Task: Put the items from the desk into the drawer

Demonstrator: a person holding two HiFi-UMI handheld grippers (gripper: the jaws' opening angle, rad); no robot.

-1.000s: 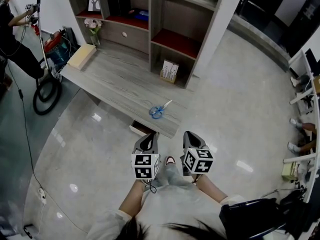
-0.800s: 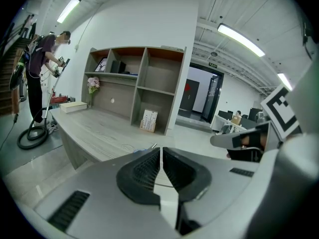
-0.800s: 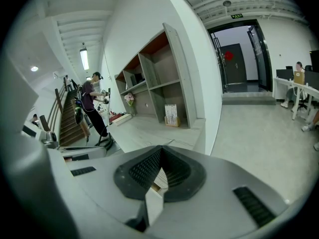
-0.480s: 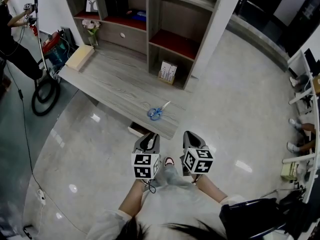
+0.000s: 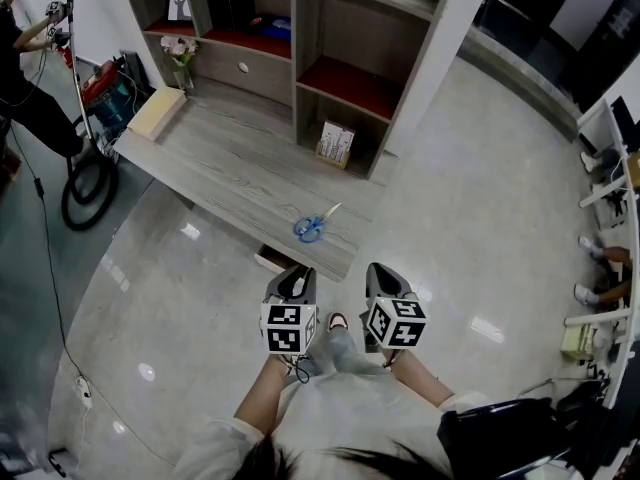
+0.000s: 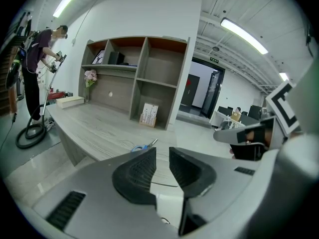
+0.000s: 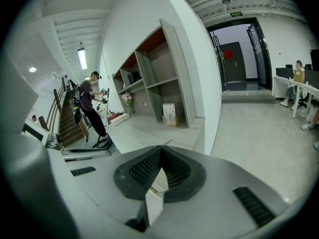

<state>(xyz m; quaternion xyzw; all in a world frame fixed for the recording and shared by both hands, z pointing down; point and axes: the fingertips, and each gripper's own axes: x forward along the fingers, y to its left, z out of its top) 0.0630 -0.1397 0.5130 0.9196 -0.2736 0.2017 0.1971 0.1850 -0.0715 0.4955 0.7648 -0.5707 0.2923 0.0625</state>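
Grey wood-grain counter (image 5: 220,163) ran out from the shelving, and under its near edge what looked like the drawer (image 5: 270,259) stood slightly pulled out. Blue-handled scissors (image 5: 310,226) lay on the counter near that edge. Short of them, the left tool (image 5: 292,280) hung empty, jaws a little apart, and the right tool (image 5: 385,278) was closed on nothing. A clean pick would likely need the left jaws widened, then lowered across the handles.

readable text: none | green sign (image 7: 237,14) above door (image 7: 238,59): too small to read
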